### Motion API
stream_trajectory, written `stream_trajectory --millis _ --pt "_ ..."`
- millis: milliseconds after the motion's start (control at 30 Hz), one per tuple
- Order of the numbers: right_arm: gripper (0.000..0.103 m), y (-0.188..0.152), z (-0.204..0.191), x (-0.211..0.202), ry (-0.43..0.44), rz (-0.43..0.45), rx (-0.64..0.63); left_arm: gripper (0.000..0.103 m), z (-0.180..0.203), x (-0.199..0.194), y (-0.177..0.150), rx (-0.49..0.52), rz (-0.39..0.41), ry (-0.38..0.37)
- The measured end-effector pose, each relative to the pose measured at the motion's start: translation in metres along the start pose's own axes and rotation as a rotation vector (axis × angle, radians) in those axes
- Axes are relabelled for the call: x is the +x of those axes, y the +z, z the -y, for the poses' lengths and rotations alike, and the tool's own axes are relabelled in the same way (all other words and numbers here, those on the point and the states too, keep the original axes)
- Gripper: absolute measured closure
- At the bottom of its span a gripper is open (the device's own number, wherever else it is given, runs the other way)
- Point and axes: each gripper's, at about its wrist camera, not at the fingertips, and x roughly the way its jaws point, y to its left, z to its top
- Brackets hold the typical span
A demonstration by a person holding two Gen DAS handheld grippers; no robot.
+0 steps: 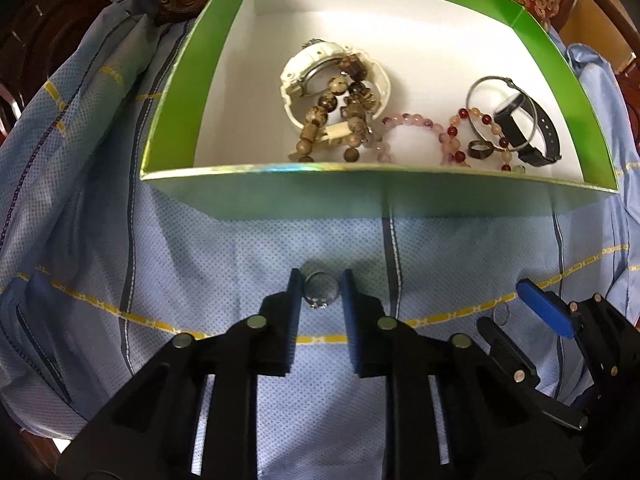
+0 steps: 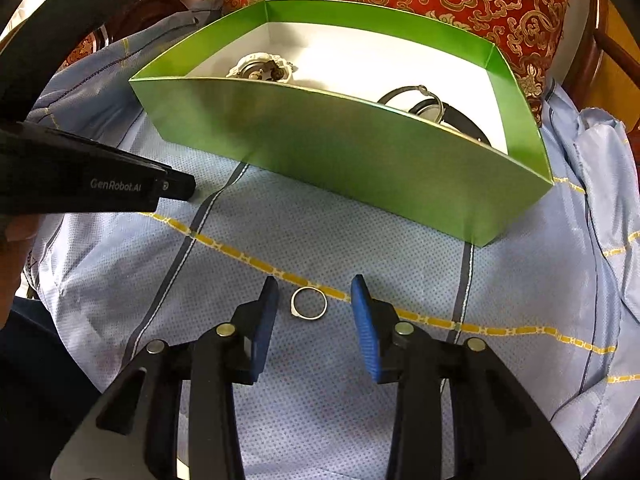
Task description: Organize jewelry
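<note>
A green box (image 1: 360,194) with a white floor holds a white watch (image 1: 304,68), brown bead bracelets (image 1: 340,120), pink bead bracelets (image 1: 416,128), a metal bangle (image 1: 480,88), a dark ring (image 1: 480,149) and a black watch (image 1: 528,120). My left gripper (image 1: 320,286) is open, its fingers either side of a silver stone-set ring (image 1: 320,290) lying on the blue cloth. My right gripper (image 2: 314,292) is open around a plain silver ring (image 2: 309,303) on the cloth. The right gripper also shows in the left wrist view (image 1: 508,320), with that ring (image 1: 502,315) between its fingers.
The box (image 2: 340,148) sits on a wrinkled light blue cloth (image 2: 360,248) with yellow stripes. A red and gold patterned cushion (image 2: 440,0) lies behind the box. The left gripper's body (image 2: 92,176) crosses the right wrist view's left side. Dark wooden furniture frames the edges.
</note>
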Motion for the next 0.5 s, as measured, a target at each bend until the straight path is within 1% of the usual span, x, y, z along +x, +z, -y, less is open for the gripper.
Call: stream_trajectory --millis 67,200,333,433,467,500 --pt "0.065 0.0 0.001 0.001 0.001 0.0 -0.002 0.084 0.007 -0.003 -0.005 0.013 0.003 0.004" --pt "0.065 -0.001 -0.002 0.0 0.009 -0.003 -0.006 0.084 0.023 -0.005 -0.014 0.051 0.0 -0.018" --pt "0.065 -0.006 -0.005 -0.006 0.035 -0.015 -0.018 0.084 0.029 -0.009 -0.024 0.08 -0.011 -0.07" --pt "0.065 -0.011 -0.005 -0.012 0.042 -0.016 -0.01 0.084 0.029 -0.014 -0.025 0.066 0.003 -0.08" --pt "0.065 -0.012 -0.004 -0.014 0.045 -0.015 -0.009 0.083 0.026 -0.017 -0.024 0.051 0.011 -0.085" --pt "0.065 -0.011 -0.004 -0.014 0.045 -0.013 -0.008 0.077 0.021 -0.019 -0.024 0.035 0.015 -0.089"
